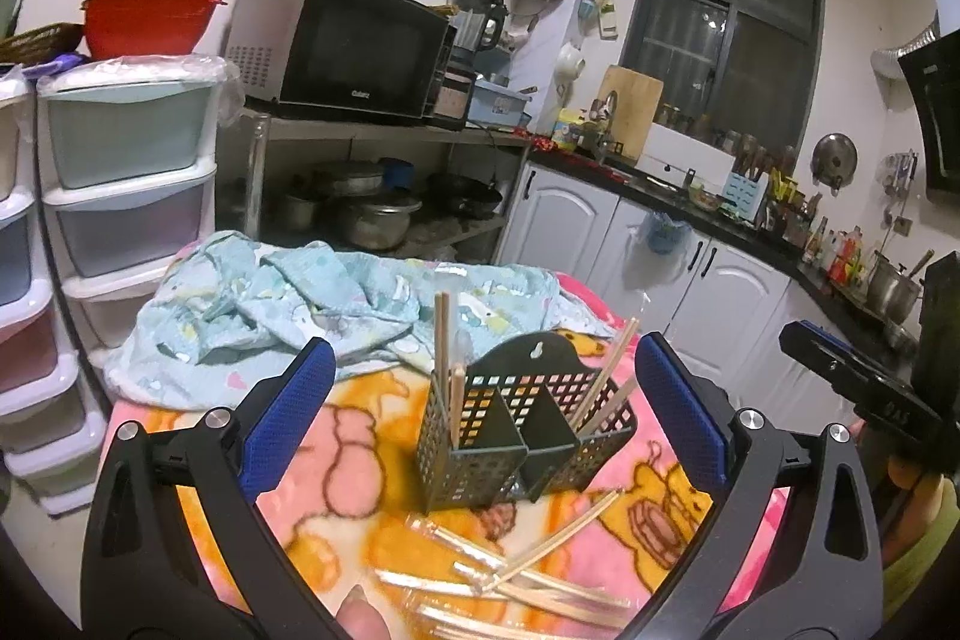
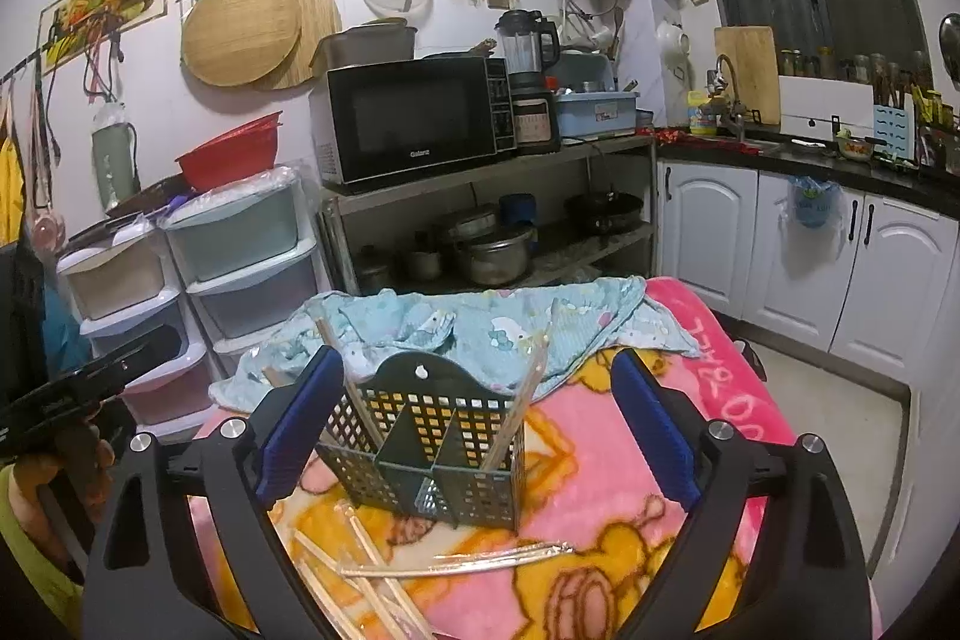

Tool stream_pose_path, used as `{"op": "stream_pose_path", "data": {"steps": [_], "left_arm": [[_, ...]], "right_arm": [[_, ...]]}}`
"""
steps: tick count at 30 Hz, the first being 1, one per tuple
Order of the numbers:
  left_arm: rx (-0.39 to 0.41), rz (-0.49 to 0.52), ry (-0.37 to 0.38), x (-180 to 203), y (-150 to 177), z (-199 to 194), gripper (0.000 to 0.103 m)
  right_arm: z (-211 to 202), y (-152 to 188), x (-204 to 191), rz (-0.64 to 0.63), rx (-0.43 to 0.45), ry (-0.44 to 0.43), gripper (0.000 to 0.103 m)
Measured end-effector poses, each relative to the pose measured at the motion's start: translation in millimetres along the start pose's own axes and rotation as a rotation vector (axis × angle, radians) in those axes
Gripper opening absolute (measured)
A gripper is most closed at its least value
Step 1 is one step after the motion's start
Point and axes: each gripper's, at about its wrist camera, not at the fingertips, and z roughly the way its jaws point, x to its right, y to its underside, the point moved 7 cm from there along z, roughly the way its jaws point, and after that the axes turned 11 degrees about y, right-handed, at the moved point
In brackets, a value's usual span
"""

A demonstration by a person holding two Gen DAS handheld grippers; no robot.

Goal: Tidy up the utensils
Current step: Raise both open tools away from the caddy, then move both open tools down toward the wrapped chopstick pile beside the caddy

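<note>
Black perforated utensil basket [image 1: 523, 436] stands upright on the pink cartoon blanket [image 2: 606, 466], chopsticks [image 1: 447, 364] leaning in its end compartments — more lie loose before it. Left gripper [image 1: 489, 415] and right gripper [image 2: 480, 436] gape wide, holding nothing.

"Galanz" on microwave [image 2: 414, 124]
</note>
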Motion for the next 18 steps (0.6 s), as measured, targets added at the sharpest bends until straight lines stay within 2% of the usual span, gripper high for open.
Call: {"op": "stream_pose_path", "data": {"steps": [18], "left_arm": [[-0.064, -0.067, -0.016, -11, 36, -6, 0.092]], "right_arm": [[-5, 26, -10, -0.046, -0.067, -0.015, 0.089]]}}
